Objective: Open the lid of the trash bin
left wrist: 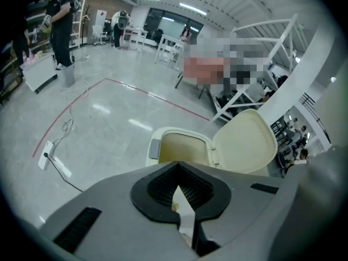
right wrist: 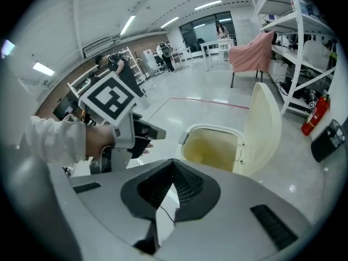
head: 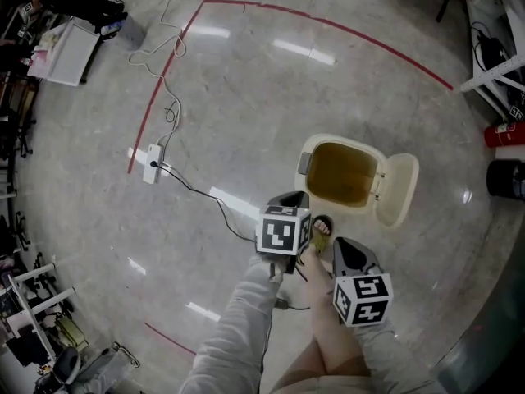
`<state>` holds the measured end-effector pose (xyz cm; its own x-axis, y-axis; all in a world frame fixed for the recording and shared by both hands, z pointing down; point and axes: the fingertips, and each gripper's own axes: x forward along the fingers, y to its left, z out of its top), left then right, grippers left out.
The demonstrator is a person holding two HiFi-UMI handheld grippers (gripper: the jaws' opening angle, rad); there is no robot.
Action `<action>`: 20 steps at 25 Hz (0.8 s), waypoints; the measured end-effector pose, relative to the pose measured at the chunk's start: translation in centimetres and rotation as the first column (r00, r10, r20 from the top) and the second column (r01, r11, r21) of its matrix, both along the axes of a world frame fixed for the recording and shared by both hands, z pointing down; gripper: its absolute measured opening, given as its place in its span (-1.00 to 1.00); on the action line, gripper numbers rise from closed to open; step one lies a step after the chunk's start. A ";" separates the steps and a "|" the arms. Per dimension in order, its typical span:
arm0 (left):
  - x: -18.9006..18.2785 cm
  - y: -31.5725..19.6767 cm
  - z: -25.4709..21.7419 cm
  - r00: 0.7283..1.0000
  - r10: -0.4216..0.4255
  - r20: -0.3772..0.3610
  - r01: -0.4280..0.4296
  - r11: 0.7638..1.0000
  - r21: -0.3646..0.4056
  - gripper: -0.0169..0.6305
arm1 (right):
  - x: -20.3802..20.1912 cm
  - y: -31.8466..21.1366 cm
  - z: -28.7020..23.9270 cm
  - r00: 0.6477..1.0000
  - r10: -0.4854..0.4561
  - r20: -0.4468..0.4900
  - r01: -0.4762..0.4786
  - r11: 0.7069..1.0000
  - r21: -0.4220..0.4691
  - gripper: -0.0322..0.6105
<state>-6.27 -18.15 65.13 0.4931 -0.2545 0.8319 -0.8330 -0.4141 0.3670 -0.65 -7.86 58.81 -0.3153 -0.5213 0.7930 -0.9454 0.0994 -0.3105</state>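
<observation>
A cream trash bin (head: 344,141) stands on a pale polished floor (head: 246,97), right of centre in the head view. Its mouth faces straight up and shows a yellowish inside. The lid (head: 397,189) is already open. It is hinged on the bin's 3 o'clock side and leans back beyond it; in both gripper views it stands close to upright. Bin and lid together stretch from about 9 o'clock to 4 o'clock. A small grey tab (head: 303,163) sits on the rim at 9 o'clock, opposite the hinge.

Around the bin, a white power strip (head: 152,163) lies well apart at 9 o'clock, with a black cable (head: 205,195) trailing toward the person. A red tape line (head: 328,23) curves across the floor at 12 o'clock. A red fire extinguisher (head: 502,134) and a black round container (head: 505,179) sit at 3 o'clock by the frame's edge. A sandalled foot (head: 321,230) shows between the two grippers, near the bin's 6 o'clock side.

The left gripper (head: 293,196) hangs near the bin at its 7 o'clock, not touching it. The right gripper (head: 338,242) is further off, at 6 o'clock. Both have their jaws clenched tip to tip with nothing held, and both point toward the open bin.
</observation>
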 end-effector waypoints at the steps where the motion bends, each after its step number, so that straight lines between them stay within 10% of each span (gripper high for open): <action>1: -0.4 0.6 -1.0 1.000 -0.004 -0.004 0.004 1.000 0.008 -0.93 | 0.2 0.2 -0.4 1.000 -0.002 -0.007 0.002 1.000 0.004 -0.90; 20: -5.3 13.4 -18.9 0.956 -0.238 -0.174 0.262 0.955 0.136 -0.93 | -1.5 6.3 -11.8 0.973 -0.225 -0.042 0.229 0.963 0.141 -0.90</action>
